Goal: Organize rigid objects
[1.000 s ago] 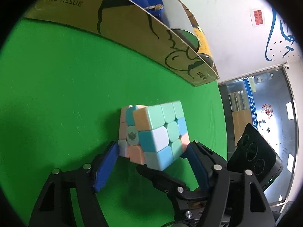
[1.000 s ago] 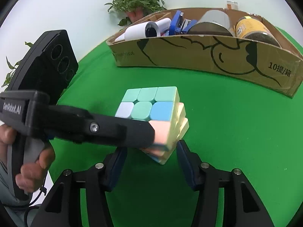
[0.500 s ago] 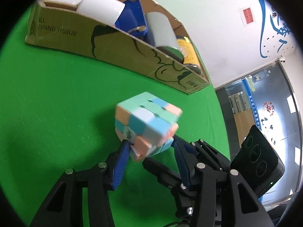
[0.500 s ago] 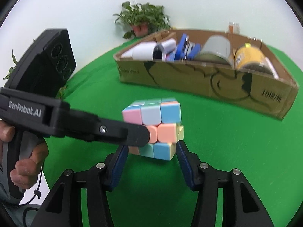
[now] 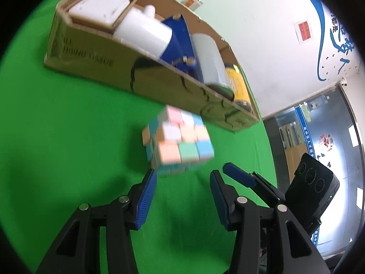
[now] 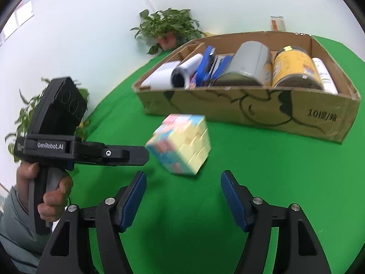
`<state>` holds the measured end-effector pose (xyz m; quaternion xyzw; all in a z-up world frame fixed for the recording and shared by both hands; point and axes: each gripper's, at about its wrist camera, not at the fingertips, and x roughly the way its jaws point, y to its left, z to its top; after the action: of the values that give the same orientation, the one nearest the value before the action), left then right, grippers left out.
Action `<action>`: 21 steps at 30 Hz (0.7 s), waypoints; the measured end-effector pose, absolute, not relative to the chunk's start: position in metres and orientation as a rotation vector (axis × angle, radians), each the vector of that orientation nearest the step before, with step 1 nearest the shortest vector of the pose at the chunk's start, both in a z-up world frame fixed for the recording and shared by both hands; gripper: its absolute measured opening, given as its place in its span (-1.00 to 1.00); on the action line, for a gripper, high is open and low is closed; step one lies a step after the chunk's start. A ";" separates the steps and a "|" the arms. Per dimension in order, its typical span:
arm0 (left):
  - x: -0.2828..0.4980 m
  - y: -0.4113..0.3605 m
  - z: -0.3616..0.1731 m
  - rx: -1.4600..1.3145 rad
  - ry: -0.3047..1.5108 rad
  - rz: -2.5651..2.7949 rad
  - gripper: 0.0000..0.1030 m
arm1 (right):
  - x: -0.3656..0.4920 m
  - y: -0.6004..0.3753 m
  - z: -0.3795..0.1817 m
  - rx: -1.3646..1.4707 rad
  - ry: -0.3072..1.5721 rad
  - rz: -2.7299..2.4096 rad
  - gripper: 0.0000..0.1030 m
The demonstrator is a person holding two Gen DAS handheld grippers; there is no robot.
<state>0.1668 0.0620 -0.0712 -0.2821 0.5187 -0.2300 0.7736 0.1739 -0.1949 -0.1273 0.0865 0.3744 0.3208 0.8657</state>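
Note:
A pastel puzzle cube (image 5: pixel 180 146) is blurred and tilted on one corner over the green cloth, just ahead of both grippers; it also shows in the right wrist view (image 6: pixel 182 143). My left gripper (image 5: pixel 183 182) is open, its fingers behind the cube and apart from it. My right gripper (image 6: pixel 182 182) is open and empty, with the cube ahead of its fingertips. In the right wrist view the left gripper's body (image 6: pixel 91 153) reaches in from the left, its tip close beside the cube.
A long cardboard box (image 6: pixel 262 105) stands behind the cube on the green table (image 6: pixel 273 182). It holds a white roll, blue staplers, a grey can and a yellow can. Potted plants (image 6: pixel 168 27) stand at the far edge.
Both grippers have opened and let go of the cube, then pulled back. The cube has tumbled and moved forward, towards the box.

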 end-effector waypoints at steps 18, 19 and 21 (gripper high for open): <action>0.215 0.059 -0.103 -0.724 1.164 -0.490 -0.09 | 0.201 -0.175 -0.133 0.352 0.780 0.427 -0.17; 0.215 0.060 -0.105 -0.745 1.169 -0.491 -0.09 | 0.199 -0.179 -0.134 0.352 0.765 0.416 -0.18; 0.215 0.064 -0.112 -0.803 1.177 -0.509 -0.09 | 0.196 -0.186 -0.139 0.367 0.750 0.425 -0.18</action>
<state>0.2146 0.0638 -0.1120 -0.3643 0.5338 -0.2308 0.7273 0.1961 -0.1861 -0.1389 0.1770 0.3613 0.2050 0.8922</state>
